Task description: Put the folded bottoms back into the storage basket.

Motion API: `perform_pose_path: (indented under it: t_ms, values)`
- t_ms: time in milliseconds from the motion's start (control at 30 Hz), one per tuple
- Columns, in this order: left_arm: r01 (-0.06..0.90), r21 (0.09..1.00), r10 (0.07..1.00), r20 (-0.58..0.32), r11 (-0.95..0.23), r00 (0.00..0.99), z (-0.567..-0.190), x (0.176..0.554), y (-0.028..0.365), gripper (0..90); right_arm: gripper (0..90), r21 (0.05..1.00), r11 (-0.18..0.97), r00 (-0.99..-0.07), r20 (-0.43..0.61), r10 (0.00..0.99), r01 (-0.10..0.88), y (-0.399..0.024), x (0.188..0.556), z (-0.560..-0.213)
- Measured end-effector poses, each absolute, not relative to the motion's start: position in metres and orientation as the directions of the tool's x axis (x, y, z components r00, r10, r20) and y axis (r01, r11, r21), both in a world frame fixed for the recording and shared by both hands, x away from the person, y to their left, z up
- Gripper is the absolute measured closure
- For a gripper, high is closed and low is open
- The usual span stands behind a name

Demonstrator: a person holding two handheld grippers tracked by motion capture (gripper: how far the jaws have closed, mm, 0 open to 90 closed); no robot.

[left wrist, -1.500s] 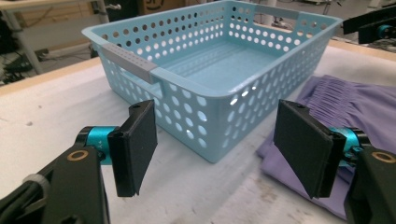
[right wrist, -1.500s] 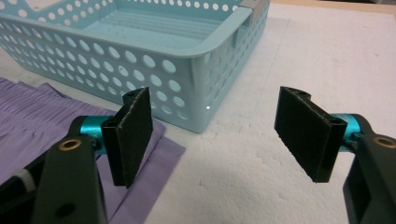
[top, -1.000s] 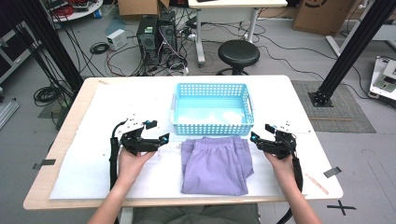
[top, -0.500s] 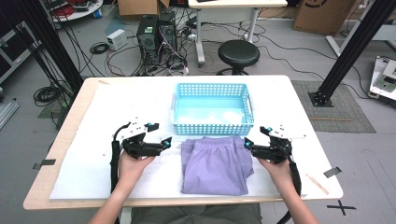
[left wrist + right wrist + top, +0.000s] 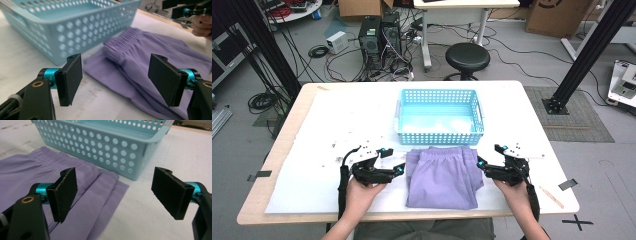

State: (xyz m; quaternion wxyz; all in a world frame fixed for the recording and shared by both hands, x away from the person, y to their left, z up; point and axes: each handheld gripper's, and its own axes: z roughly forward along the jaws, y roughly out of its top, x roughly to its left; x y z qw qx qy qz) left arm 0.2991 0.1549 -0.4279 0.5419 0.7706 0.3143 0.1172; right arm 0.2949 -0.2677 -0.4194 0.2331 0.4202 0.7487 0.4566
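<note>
1. Two tongs flank folded purple shorts (image 5: 443, 176) near the counter's (image 5: 312, 150) front edge.
2. Left tongs (image 5: 393, 162): jaws wide, just narrowed a little, nothing between them, tips beside the shorts' left edge without touching.
3. Right tongs (image 5: 488, 161): jaws at their widest, empty, tips just beside the shorts' right edge.
4. Shorts: flat on the white sheet, elastic waistband toward the basket (image 5: 439, 116), band almost touching its front wall.
5. Basket: light blue, perforated, behind the shorts at mid-counter.
6. From the left gripper view: pads (image 5: 71, 77) low over the sheet, cloth edge and waistband (image 5: 122, 47) ahead between them.
7. From the right gripper view: left pad over the cloth, right pad over bare sheet, basket corner beyond.
</note>
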Motion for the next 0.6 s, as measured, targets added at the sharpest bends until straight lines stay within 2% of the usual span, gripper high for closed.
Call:
perform_pose_path:
  t_ms: [67, 133, 300, 433, 600]
  values:
    - [0.357, 0.902, 0.621, -0.138, -0.242, 0.771, -0.428, 0.293, 0.148, 28.1, 21.1, 0.879, 0.224, -0.544, 0.047, 0.838, 0.421, -0.266, 0.293, -0.421]
    - [0.363, 0.898, 0.615, -0.144, -0.247, 0.775, -0.429, 0.290, 0.143, 30.8, 21.1, 0.877, 0.228, -0.552, 0.050, 0.832, 0.423, -0.262, 0.291, -0.422]
    - [0.364, 0.894, 0.598, -0.146, -0.261, 0.788, -0.430, 0.286, 0.136, 30.6, 21.1, 0.873, 0.245, -0.560, 0.039, 0.827, 0.422, -0.255, 0.287, -0.422]
    - [0.417, 0.872, 0.613, -0.187, -0.257, 0.768, -0.435, 0.288, 0.133, 29.0, 21.1, 0.866, 0.234, -0.561, 0.063, 0.826, 0.442, -0.252, 0.285, -0.423]
    - [0.460, 0.840, 0.634, -0.193, -0.288, 0.749, -0.441, 0.286, 0.124, 29.0, 21.1, 0.857, 0.236, -0.570, 0.080, 0.818, 0.459, -0.246, 0.281, -0.424]
